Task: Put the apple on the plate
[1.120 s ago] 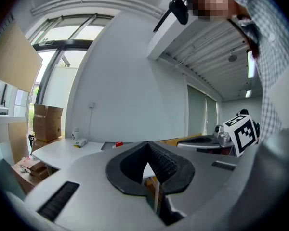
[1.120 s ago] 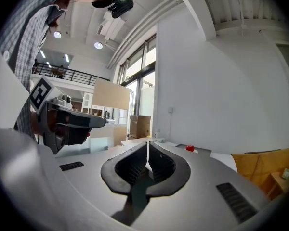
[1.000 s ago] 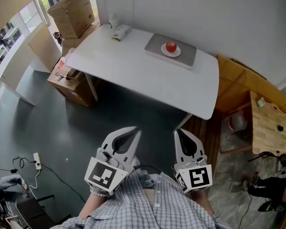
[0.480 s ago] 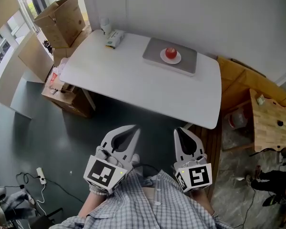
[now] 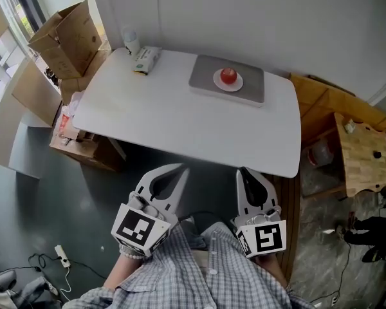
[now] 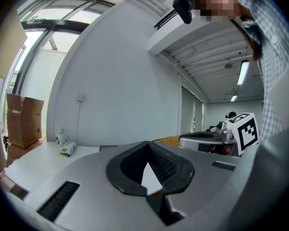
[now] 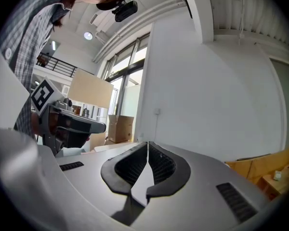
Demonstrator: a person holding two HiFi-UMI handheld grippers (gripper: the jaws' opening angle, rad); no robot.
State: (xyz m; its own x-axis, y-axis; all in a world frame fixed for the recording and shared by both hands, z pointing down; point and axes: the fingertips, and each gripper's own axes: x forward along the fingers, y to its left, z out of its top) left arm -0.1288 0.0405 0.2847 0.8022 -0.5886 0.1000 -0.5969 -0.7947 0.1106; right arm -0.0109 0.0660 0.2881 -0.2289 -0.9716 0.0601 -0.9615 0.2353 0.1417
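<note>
I see the apple (image 5: pixel 228 76) sitting on the plate (image 5: pixel 217 82), plate on a grey mat (image 5: pixel 202 77) at the far side of the table (image 5: pixel 180 121), near the wall. Both my tools hang well short of it, off the table's near edge. The left tool (image 5: pixel 182 168) has its jaws together, nothing between. The right tool (image 5: pixel 242 171) is likewise closed and empty. A packet (image 5: pixel 145 58) lies at the far left corner.

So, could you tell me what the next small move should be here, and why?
Probably just step closer to the table: both the left gripper and right gripper hang shut and empty short of its near edge, while the apple already sits on the plate on the far side, so no grasp looks needed yet.
</note>
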